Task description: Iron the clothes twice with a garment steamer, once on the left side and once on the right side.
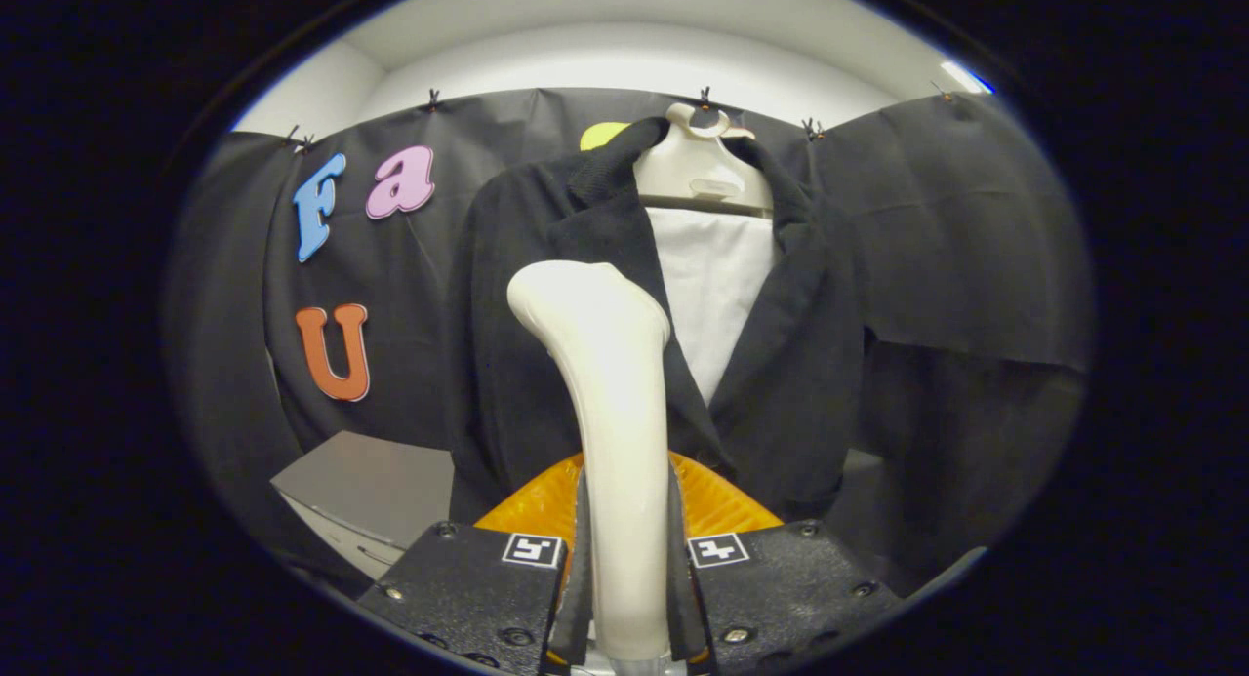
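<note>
I've got the garment steamer [610,393] standing upright between my fingers [581,559], its cream handle rising straight ahead and curving over at the top toward the jacket's left-hand panel. Both fingers press against the handle, one on each side, closed down to the width of the stem, so the grip looks firm. Holding it low on the handle leaves the head free to meet the cloth, I'd say. Just behind the stem there's an orange ribbed piece [722,505]; I can't tell what it belongs to.

Beyond the steamer hangs the dark jacket [800,364], on a pale hanger [703,169] hooked at the top of the booth's black wall. It hangs open at the front, lapels spread, with a white shirt [712,286] showing between them. That flat, vertical hang suits steaming: each front panel is exposed on either side of the opening.

Whether the head touches the fabric I can't tell; it sits in front of the left-hand panel. Down beside the jacket's lower hem, a grey desk [371,481] shows one corner.
</note>
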Available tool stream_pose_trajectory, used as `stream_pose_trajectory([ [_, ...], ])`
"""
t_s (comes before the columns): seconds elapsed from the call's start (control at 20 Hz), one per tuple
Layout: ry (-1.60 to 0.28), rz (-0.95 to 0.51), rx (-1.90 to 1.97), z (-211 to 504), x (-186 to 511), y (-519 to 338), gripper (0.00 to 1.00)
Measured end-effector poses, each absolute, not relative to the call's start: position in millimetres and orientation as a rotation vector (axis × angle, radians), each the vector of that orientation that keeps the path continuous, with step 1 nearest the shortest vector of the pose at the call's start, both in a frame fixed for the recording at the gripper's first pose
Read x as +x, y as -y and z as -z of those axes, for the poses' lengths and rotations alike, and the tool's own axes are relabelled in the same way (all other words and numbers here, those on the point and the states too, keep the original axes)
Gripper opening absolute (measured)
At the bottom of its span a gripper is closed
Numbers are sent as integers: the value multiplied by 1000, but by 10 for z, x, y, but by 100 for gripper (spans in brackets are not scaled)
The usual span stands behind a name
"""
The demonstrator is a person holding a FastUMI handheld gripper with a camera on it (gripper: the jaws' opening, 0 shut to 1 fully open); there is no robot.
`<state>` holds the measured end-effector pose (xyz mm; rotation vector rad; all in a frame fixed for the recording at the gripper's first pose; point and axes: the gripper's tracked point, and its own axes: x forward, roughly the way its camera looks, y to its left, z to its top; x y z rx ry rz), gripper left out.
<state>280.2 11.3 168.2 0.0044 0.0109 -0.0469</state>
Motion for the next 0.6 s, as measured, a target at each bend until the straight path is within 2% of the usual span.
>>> stream_pose_trajectory([
  [0.6, -149, 40, -22, -747, 2722, -35, 34],
])
